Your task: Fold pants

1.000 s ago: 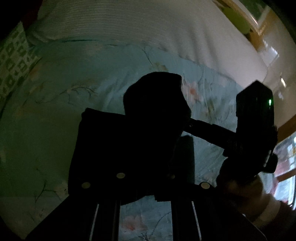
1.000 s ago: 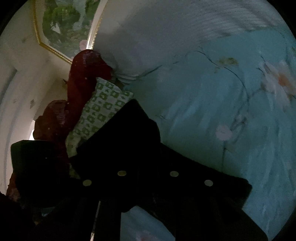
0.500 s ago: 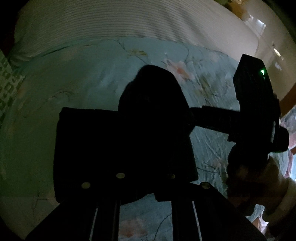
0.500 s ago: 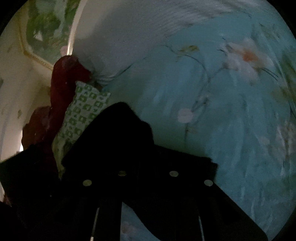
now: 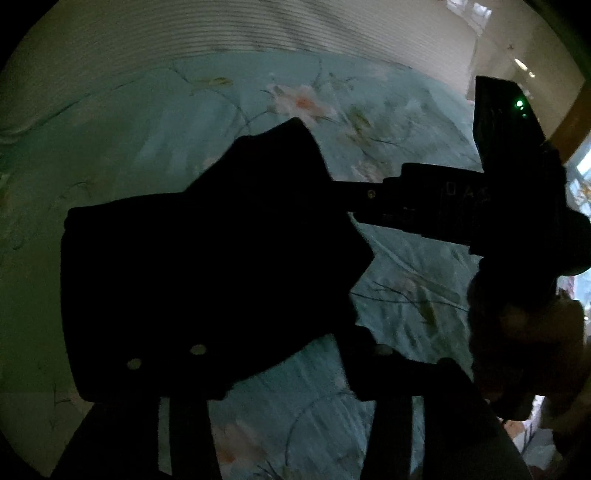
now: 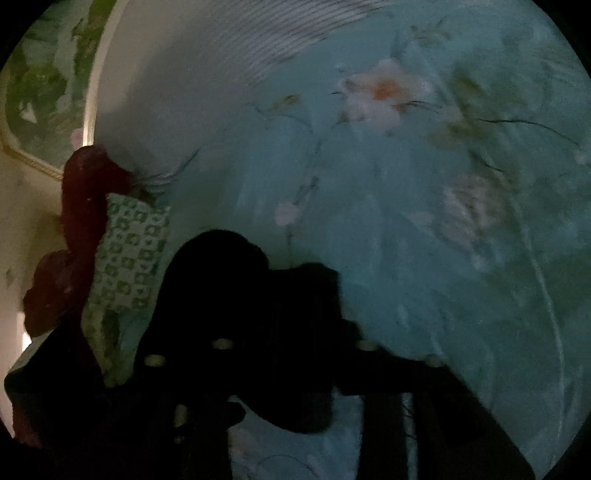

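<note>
Dark pants (image 5: 207, 266) lie bunched on the floral teal bedspread (image 5: 155, 140), right in front of the left tool (image 5: 280, 354), whose fingers look spread with bedspread showing between them. The right tool (image 5: 436, 206) reaches in from the right side, its tip meeting the fabric's upper right edge; whether it's clenched, cannot tell in this gloom. From the right wrist, the pants (image 6: 258, 314) cover the right tool (image 6: 291, 350). Wide open bedspread (image 6: 424, 221) beyond. Patterned pillow (image 6: 129, 258) sits at the left edge, striped bedding (image 5: 221, 29) along the far side.
</note>
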Available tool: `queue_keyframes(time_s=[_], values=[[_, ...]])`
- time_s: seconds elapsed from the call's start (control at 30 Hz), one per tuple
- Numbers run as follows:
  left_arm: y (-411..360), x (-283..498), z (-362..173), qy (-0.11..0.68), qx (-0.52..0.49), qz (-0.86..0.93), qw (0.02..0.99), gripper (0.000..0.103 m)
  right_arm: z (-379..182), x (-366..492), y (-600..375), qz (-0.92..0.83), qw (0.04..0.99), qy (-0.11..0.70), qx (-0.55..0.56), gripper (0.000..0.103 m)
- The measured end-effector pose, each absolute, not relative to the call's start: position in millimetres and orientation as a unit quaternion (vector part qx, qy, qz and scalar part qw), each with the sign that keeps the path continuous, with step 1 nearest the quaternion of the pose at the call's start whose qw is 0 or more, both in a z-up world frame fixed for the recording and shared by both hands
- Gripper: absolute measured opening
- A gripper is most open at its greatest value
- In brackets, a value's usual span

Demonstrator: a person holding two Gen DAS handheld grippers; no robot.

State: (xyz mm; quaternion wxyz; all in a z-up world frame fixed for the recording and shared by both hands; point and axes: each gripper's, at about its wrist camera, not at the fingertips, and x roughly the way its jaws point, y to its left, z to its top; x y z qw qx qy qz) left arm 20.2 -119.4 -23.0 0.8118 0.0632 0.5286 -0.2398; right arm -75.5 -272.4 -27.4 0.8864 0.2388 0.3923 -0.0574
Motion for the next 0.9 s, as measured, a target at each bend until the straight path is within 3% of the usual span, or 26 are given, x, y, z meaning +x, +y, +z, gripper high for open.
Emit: queue_keyframes(time_s=[0.07,0.23,0.33,0.9], values=[[-118,16,-19,0.529,0.058,-0.254,0.808,0.060,-25,-82,-272,-0.068,0.888,0.387,0.239,0.058],[-110,3,-4,0.518,0.063,-0.272,0.809,0.066,-21,-95,-271,-0.083,0.887,0.381,0.246,0.063],[-95,-2,4,0.516,0.051,-0.271,0.811,0.067,-14,-97,-268,-0.094,0.892,0.377,0.233,0.068],[13,23,9,0.525,-0.015,-0.174,0.833,0.074,7,-83,-228,-0.107,0.901,0.375,0.187,0.075]])
